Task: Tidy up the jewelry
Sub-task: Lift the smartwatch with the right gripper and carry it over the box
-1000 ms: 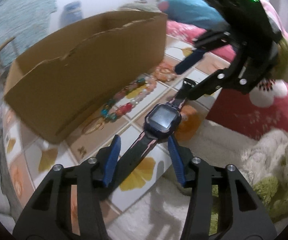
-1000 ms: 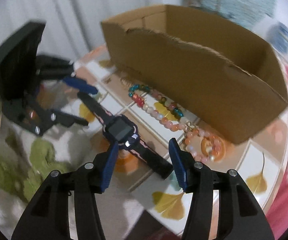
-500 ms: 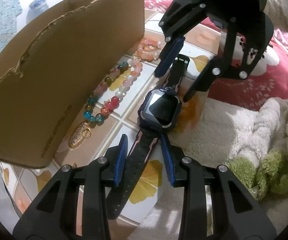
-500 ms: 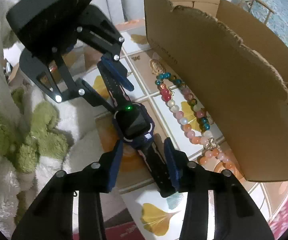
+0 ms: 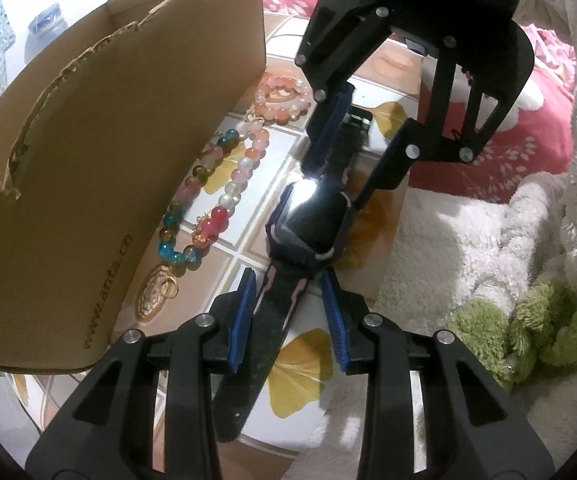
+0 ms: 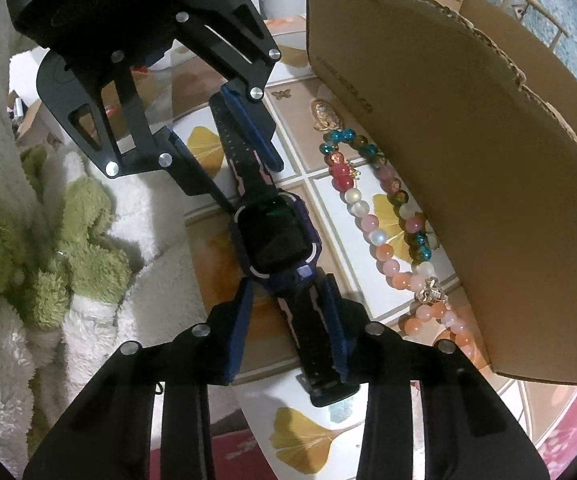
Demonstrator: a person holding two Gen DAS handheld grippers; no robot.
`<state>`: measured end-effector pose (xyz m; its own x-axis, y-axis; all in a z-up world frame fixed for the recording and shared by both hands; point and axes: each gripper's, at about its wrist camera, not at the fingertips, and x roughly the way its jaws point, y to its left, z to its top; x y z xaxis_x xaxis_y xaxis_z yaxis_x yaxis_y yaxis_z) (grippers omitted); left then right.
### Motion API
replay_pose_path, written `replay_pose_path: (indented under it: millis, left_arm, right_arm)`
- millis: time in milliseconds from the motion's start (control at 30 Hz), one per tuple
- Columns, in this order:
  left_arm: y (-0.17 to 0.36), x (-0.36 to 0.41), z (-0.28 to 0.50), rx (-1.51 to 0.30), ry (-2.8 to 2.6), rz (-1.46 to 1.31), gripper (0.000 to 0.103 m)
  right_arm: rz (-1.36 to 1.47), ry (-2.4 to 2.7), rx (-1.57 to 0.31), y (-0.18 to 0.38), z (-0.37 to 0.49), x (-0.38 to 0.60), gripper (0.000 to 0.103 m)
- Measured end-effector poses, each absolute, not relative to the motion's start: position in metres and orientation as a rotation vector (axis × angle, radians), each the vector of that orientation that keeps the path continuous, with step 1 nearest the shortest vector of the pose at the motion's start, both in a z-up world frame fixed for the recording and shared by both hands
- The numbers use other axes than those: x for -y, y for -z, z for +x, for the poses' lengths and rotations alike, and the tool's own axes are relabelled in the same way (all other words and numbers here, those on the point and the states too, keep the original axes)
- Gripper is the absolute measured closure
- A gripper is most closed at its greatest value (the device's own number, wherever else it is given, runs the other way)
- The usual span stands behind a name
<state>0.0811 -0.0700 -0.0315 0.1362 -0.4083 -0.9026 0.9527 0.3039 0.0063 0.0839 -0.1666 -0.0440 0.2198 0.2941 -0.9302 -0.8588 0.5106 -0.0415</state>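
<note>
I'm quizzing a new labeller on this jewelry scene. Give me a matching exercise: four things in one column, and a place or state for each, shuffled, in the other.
Things:
1. watch
2. bead strand
3. gold pendant
4. box

Places or states:
A. lies along the foot of the box wall
B. stands open-topped with a torn rim
C. lies by the blue-bead end of the strand
D. has a gripper astride each strap

Pairs: 1-D, 2-A, 3-C, 4-B

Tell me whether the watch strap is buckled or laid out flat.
Laid out flat: the watch lies unbuckled on the table, one strap end inside each open gripper.
</note>
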Motion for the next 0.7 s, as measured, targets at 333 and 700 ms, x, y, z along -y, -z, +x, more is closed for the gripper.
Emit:
replay_pose_path:
  millis: [333,700]
  left_arm:
    - [0.028,0.066,0.061,-0.863,1.087,0.770,0.077]
    - [0.001,0.066,0.026,-0.690,0.983,0.883,0.079]
  right_arm:
    - [-0.742,-0.823,-0.978,0.036,0.060,0.164,0.078]
    - [-0.927,-0.682,-0.779,0.007,0.016,0.149,0.079]
